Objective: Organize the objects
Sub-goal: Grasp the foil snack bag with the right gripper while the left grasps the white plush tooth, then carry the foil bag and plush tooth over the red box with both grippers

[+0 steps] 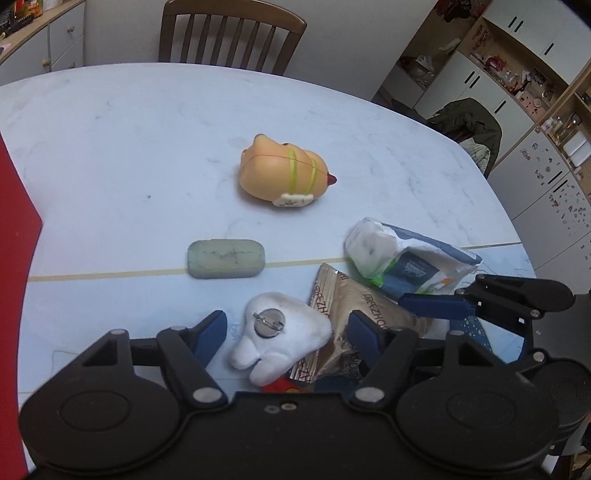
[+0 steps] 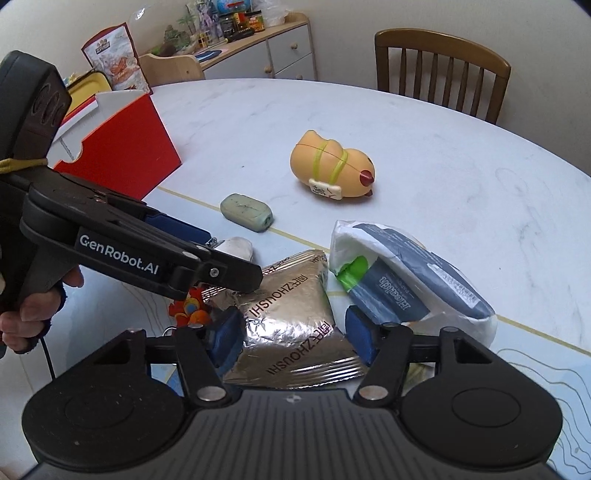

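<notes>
My left gripper (image 1: 286, 334) is open around a white plush toy (image 1: 280, 330) with a metal pin, lying on the table. My right gripper (image 2: 293, 336) is open around a silver foil snack packet (image 2: 291, 325), which also shows in the left wrist view (image 1: 354, 317). The left gripper shows from the side in the right wrist view (image 2: 218, 254). A tissue pack in white wrap (image 2: 402, 273) lies to the right. A green soap bar (image 1: 226, 258) and an orange squishy toy (image 1: 282, 171) lie farther out.
A red box (image 2: 122, 144) stands open at the left of the table (image 1: 110, 147). A small orange toy (image 2: 190, 308) lies under the left gripper. A wooden chair (image 1: 229, 35) stands behind the table, with cabinets and shelves (image 1: 517, 74) around.
</notes>
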`<action>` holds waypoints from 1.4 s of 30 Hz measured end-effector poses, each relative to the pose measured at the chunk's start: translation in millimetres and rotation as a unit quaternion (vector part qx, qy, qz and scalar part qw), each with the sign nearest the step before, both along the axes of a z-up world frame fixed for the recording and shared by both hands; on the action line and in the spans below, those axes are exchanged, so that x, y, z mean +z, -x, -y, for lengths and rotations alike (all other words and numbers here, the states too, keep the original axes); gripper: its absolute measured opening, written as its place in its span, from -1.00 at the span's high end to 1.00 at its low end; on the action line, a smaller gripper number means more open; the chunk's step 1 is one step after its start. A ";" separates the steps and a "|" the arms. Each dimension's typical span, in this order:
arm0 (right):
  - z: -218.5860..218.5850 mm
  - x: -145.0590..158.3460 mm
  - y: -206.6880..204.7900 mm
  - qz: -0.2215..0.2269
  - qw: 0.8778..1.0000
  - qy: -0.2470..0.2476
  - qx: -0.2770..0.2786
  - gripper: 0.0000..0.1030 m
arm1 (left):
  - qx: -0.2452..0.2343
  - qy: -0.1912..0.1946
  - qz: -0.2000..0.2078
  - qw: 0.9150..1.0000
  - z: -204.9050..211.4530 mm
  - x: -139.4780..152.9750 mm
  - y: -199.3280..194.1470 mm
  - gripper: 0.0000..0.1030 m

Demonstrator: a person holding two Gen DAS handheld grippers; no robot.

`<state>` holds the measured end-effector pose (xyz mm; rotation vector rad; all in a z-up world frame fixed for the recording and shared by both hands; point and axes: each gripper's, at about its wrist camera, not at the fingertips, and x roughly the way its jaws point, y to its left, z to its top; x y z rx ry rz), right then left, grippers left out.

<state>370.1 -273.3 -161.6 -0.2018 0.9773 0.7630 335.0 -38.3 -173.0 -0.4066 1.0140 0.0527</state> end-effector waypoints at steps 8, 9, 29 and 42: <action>-1.3 0.7 1.2 0.002 1.000 0.003 -0.011 -0.05 | 0.001 0.015 0.001 1.000 1.3 4.0 -3.2 0.11; -1.5 1.0 1.6 0.000 1.000 0.002 -0.013 0.02 | 0.002 0.011 0.001 1.000 1.6 5.9 -2.8 0.12; 9.8 34.9 40.2 -0.008 0.997 -0.016 -0.074 0.17 | 0.018 0.001 0.011 1.000 13.6 47.4 27.8 0.15; 18.6 87.7 75.1 0.015 0.995 -0.032 -0.093 0.17 | 0.026 -0.014 0.033 0.999 24.3 97.5 67.2 0.15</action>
